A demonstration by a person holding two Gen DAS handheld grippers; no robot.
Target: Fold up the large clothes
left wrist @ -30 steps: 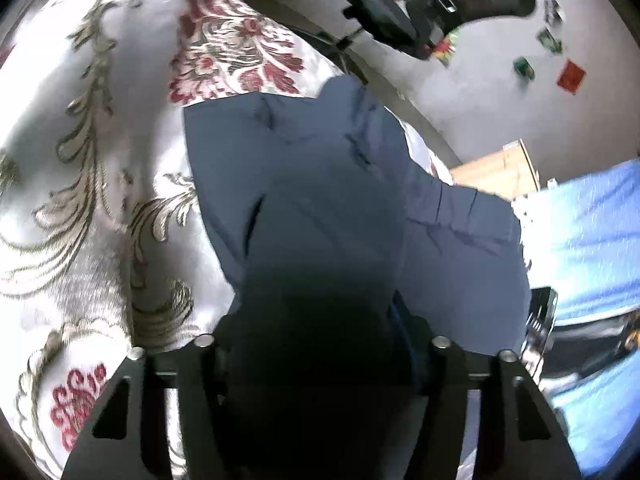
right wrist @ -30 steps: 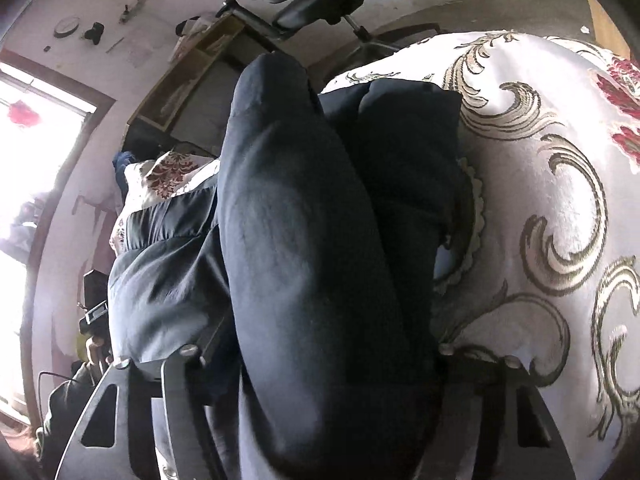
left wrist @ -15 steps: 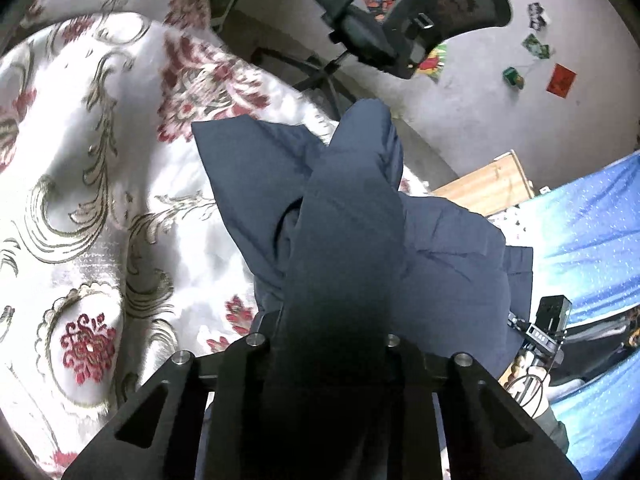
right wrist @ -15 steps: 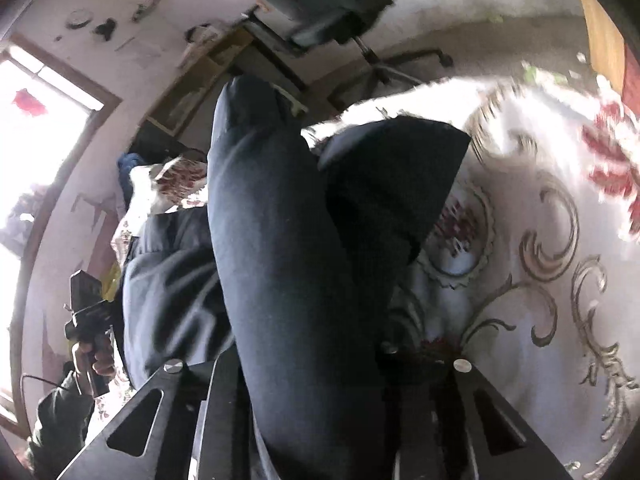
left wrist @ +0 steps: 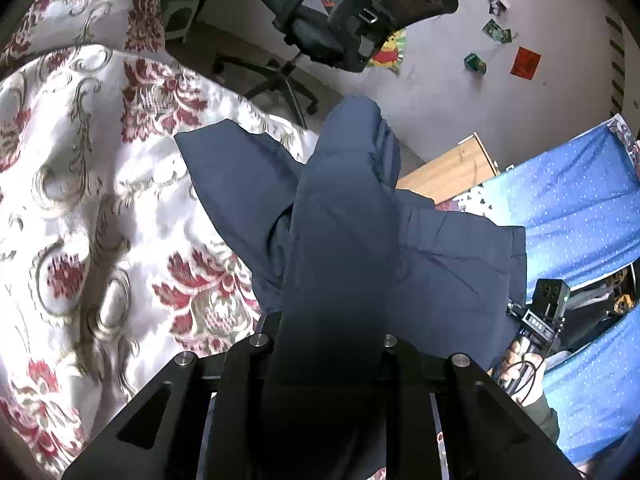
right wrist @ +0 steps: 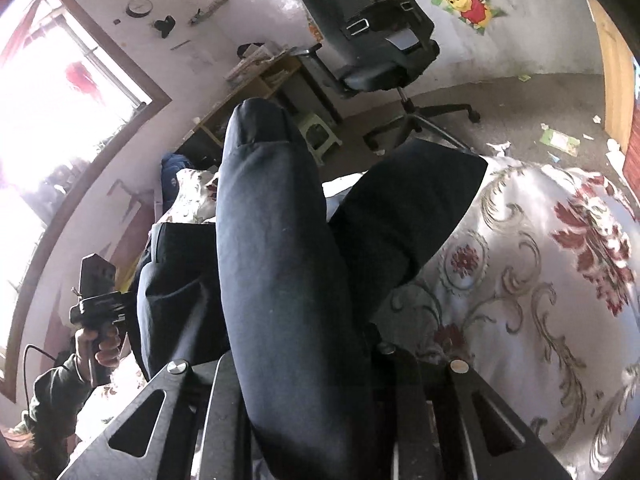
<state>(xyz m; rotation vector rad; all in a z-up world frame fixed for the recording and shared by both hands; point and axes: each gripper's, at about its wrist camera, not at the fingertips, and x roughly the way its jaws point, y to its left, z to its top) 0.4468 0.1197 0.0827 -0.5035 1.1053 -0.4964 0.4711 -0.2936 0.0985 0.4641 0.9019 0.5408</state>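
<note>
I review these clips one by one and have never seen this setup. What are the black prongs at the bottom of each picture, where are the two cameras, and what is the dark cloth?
There is no robot here. A person holds a hand-held gripper in each hand, and each carries a wide-angle camera looking forward along its two black fingers. One picture comes from the left gripper, the other from the right gripper. Each camera also catches the other hand at its picture's edge: the right hand and the left hand.

The dark navy garment is a large piece of clothing. Both grippers have just closed on bunched folds of it, so it rises in front of each lens. The rest drapes on a white bedspread with red and gold flowers. Behind stands an office chair.
</note>
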